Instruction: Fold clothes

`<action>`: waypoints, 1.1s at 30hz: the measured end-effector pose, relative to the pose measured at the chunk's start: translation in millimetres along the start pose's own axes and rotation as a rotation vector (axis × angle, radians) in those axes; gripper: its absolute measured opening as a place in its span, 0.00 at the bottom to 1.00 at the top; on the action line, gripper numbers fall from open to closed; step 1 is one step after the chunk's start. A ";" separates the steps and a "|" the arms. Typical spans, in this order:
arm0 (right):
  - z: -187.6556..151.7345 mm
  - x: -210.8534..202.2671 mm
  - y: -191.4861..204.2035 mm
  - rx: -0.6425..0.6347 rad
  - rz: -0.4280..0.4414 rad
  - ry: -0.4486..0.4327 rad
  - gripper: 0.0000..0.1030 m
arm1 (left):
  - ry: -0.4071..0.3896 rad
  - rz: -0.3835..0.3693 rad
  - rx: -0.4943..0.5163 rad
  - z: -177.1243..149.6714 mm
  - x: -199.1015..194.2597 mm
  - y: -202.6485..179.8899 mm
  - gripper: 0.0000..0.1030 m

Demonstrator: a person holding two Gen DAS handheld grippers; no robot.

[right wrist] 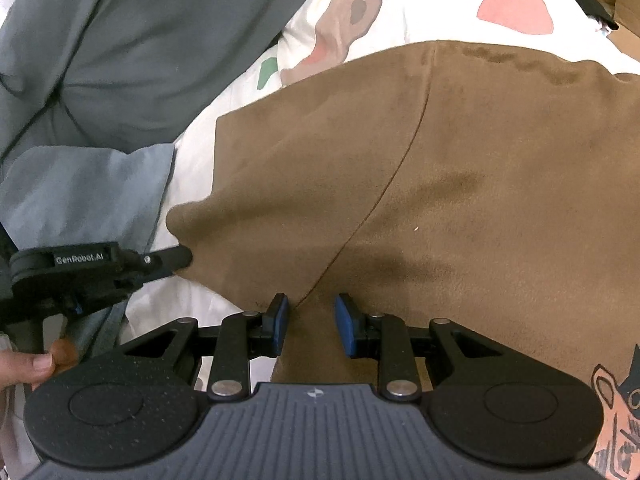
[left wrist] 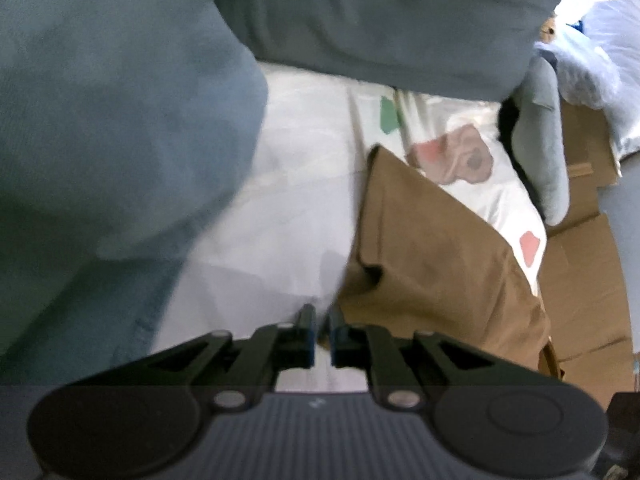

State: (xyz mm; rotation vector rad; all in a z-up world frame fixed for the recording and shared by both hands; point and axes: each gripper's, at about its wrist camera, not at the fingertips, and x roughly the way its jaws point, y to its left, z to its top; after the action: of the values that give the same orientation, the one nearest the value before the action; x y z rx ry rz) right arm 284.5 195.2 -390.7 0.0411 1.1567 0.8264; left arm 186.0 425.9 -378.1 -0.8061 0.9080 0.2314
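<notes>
A brown garment (right wrist: 440, 180) lies spread on a white bed sheet with coloured prints (right wrist: 420, 0). My right gripper (right wrist: 310, 302) sits at its near edge, blue pads closed on a raised fold of the brown cloth. My left gripper (right wrist: 184, 258) comes in from the left, its tip against the garment's bulged left corner. In the left wrist view the left gripper (left wrist: 322, 314) has its fingers almost together, with only white sheet (left wrist: 304, 160) showing in the narrow gap. The brown garment (left wrist: 432, 272) lies just to their right.
A grey-blue duvet (left wrist: 120, 120) is bunched along the left and far side of the bed (right wrist: 120, 60). Cardboard boxes (left wrist: 584, 280) stand past the bed's right edge. A person's hand (right wrist: 24, 364) holds the left gripper. A cloth with a printed cartoon bear (right wrist: 616, 420) lies at the near right.
</notes>
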 end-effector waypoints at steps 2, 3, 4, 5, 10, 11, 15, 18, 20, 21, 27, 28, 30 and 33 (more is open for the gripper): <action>3.6 -4.2 -0.7 0.001 0.005 -0.010 0.33 | -0.036 -0.011 0.060 5.2 -11.0 -6.0 0.33; 5.3 -6.0 -1.3 0.001 0.006 -0.015 0.33 | -0.052 -0.006 0.080 7.5 -13.7 -8.7 0.40; 6.9 -7.8 -1.8 0.001 0.007 -0.021 0.33 | -0.067 -0.001 0.098 9.9 -16.1 -11.3 0.41; 8.6 -9.8 -2.3 0.003 0.008 -0.028 0.33 | -0.069 -0.006 0.102 13.9 -13.5 -13.6 0.41; 15.7 -15.7 -5.3 0.009 0.007 -0.052 0.33 | -0.096 -0.038 0.107 36.2 5.9 -24.2 0.42; 16.5 -16.7 -5.7 0.008 0.005 -0.055 0.33 | -0.097 -0.042 0.110 42.3 12.9 -25.9 0.42; 18.6 -18.9 -11.7 0.011 -0.006 -0.060 0.32 | -0.086 -0.039 0.145 61.9 37.5 -36.1 0.43; 21.4 -20.3 -19.0 0.017 -0.018 -0.067 0.33 | -0.078 -0.037 0.171 76.5 55.8 -43.7 0.44; 24.1 -21.6 -24.4 0.022 -0.028 -0.073 0.33 | -0.077 -0.037 0.178 84.0 63.9 -46.0 0.45; 25.9 -22.3 -26.5 0.024 -0.031 -0.077 0.33 | -0.073 -0.045 0.183 86.3 67.4 -46.8 0.46; 38.3 -29.2 -36.1 0.012 -0.056 -0.104 0.33 | -0.037 -0.070 0.258 92.2 82.9 -56.3 0.48; 41.3 -30.9 -38.6 0.011 -0.064 -0.112 0.33 | -0.035 -0.071 0.283 91.3 82.9 -59.0 0.34; 46.7 -35.1 -44.8 0.015 -0.081 -0.128 0.33 | -0.021 -0.068 0.328 90.7 82.8 -63.5 0.06; 56.9 -41.6 -58.9 0.032 -0.114 -0.155 0.33 | -0.051 -0.050 0.387 92.9 78.2 -70.3 0.06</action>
State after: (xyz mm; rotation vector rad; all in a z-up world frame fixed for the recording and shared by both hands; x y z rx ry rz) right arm 357.6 149.9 -358.5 0.0642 1.0169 0.6921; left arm 325.9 431.8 -369.2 -0.4614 0.8490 0.0287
